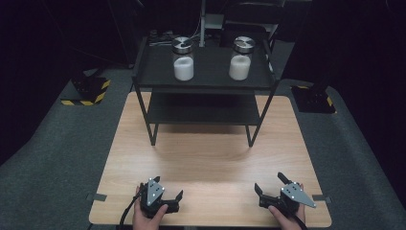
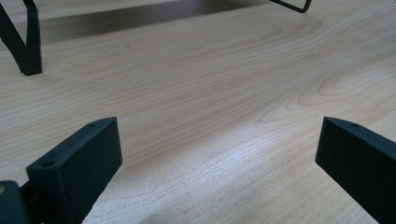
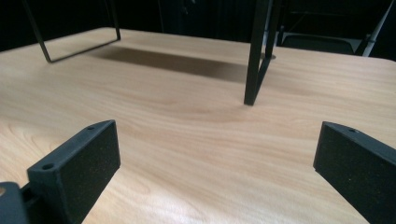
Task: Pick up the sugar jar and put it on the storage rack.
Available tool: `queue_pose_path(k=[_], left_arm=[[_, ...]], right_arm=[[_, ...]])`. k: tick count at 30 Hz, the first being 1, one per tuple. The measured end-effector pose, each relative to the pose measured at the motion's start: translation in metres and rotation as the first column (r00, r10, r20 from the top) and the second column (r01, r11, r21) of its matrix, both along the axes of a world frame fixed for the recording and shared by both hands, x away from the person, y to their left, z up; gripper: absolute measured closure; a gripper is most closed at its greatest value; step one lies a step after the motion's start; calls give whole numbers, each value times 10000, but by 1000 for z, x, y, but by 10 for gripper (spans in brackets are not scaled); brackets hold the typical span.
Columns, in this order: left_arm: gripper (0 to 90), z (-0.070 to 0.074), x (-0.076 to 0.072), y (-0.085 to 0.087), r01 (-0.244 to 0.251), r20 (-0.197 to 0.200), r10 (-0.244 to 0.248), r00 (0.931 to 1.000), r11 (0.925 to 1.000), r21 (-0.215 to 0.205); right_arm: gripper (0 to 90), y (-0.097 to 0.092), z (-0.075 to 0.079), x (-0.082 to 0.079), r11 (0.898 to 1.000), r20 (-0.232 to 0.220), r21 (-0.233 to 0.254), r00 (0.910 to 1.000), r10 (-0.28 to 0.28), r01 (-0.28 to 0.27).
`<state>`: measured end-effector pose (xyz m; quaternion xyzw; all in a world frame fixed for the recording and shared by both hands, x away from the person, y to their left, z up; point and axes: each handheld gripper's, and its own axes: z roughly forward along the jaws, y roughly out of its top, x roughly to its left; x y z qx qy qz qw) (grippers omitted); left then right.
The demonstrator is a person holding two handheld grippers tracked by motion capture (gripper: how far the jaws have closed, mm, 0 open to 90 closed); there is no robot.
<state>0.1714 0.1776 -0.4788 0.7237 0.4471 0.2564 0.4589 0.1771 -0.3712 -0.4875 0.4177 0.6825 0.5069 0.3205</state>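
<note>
Both the left claw (image 1: 169,188) and the right claw (image 1: 269,183) gape wide, holding nothing, low over the pale wooden desk (image 1: 206,158). Well beyond them, two white-filled glass jars with metal lids (image 1: 183,59) stand on the black metal shelf rack (image 1: 206,81).

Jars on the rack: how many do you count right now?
2. Both stand on the top shelf of the black rack: the left jar and the right jar, each holding white powder under a metal lid. The lower shelf looks bare.

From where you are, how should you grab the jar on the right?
Probably round the glass body of the right jar, below its metal lid, coming from the front with the right gripper. It stands upright near the shelf's open front edge.
</note>
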Motion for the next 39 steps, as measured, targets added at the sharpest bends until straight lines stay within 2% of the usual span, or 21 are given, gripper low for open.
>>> queue_pose_path(k=[4,6,8,15,20,26,33,39], left_arm=[[7,0,0,0,-1,8,1,10000,10000,14],[7,0,-1,-1,9,43,-9,10000,10000,48],[7,0,0,-1,45,54,-46,10000,9999,94],[7,2,0,-5,139,57,-142,9999,9990,423],[7,0,-3,-5,176,215,-185,9996,9990,403],[7,-2,-8,-3,249,431,-265,9987,9990,364],[7,-3,-12,-2,255,495,-271,9984,9991,327],[7,-2,-12,-4,253,446,-272,9986,9987,433]], right_arm=[[2,1,0,-2,9995,-82,-322,10000,-49,46],[4,1,0,-2,9979,-214,-645,9998,18,-32],[4,1,0,-2,9978,-224,-667,9997,36,-51],[4,3,4,-3,9916,-426,-1292,9991,-49,-7],[3,0,6,0,9940,-665,-1090,9978,-76,3],[5,1,13,9,9923,-1156,-1224,9933,57,-199],[5,0,15,13,9930,-1424,-1161,9898,65,-232],[5,-2,14,12,9950,-1348,-987,9909,13,-147]])
